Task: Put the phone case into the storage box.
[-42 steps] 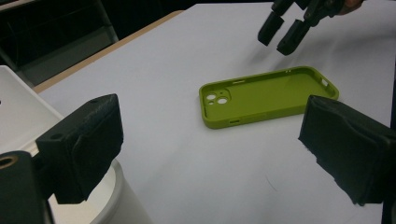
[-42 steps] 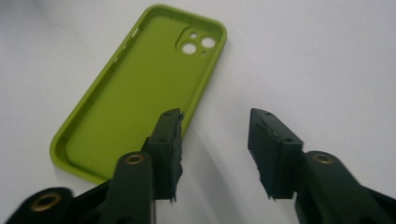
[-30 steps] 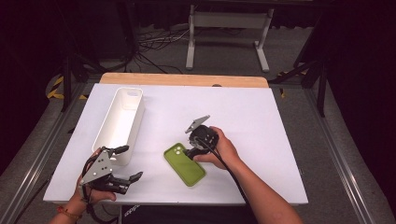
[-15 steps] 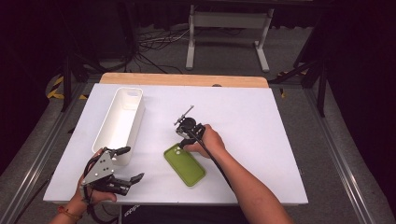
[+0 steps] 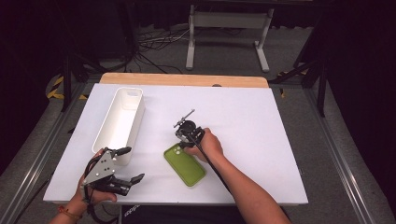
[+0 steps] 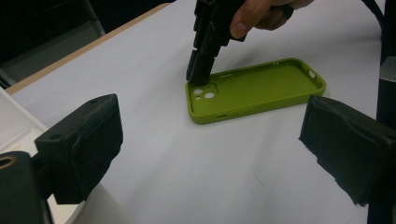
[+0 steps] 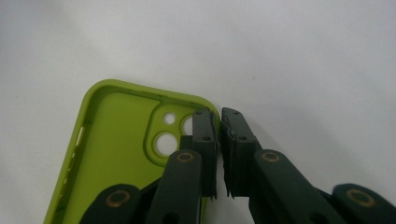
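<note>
Over the last second the right gripper has swung from the phone case's 1 o'clock side toward 11 o'clock and tipped nose-down. Its jaws, earlier raised above the tabletop, have come down and closed on the rim of the case's camera-cutout corner.

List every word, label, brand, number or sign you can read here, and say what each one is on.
None can be read.
The green phone case, the white bin, the white table top and both grippers, left and right, show no lettering.
A strip at the table's front edge carries pale marks, too small and blurred to read.
</note>
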### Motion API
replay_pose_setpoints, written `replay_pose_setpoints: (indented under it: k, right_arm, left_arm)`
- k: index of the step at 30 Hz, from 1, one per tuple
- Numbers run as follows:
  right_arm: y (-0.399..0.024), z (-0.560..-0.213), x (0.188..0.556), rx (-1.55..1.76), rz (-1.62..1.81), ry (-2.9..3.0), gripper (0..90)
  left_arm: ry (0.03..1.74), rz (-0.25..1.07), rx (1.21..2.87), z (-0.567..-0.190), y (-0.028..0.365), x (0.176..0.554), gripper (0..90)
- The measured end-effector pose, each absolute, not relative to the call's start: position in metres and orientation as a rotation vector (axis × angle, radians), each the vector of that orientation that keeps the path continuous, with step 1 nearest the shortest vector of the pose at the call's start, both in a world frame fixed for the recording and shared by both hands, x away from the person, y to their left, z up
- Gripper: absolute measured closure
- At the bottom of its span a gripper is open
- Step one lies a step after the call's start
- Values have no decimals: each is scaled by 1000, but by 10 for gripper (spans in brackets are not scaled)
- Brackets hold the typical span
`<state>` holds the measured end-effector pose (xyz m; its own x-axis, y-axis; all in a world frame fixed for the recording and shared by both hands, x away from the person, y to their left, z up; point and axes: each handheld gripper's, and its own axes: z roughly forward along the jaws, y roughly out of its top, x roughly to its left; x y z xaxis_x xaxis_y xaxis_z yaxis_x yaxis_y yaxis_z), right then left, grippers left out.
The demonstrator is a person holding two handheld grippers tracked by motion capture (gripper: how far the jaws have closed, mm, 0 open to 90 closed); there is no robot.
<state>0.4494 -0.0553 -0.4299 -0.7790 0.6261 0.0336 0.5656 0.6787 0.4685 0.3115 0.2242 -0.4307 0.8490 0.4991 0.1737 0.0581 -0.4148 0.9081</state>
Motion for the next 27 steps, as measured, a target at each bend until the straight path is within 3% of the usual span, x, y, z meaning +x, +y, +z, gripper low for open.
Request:
replay_pose_setpoints:
  k: [15,27]
  right_arm:
    - [-57,-431,437,984,749,2641,881]
    - [-72,-407,421,958,888,2493,881]
  left_arm:
    - [418,503,1953,-431,223,311,68]
    - [477,479,1889,-423,222,314,71]
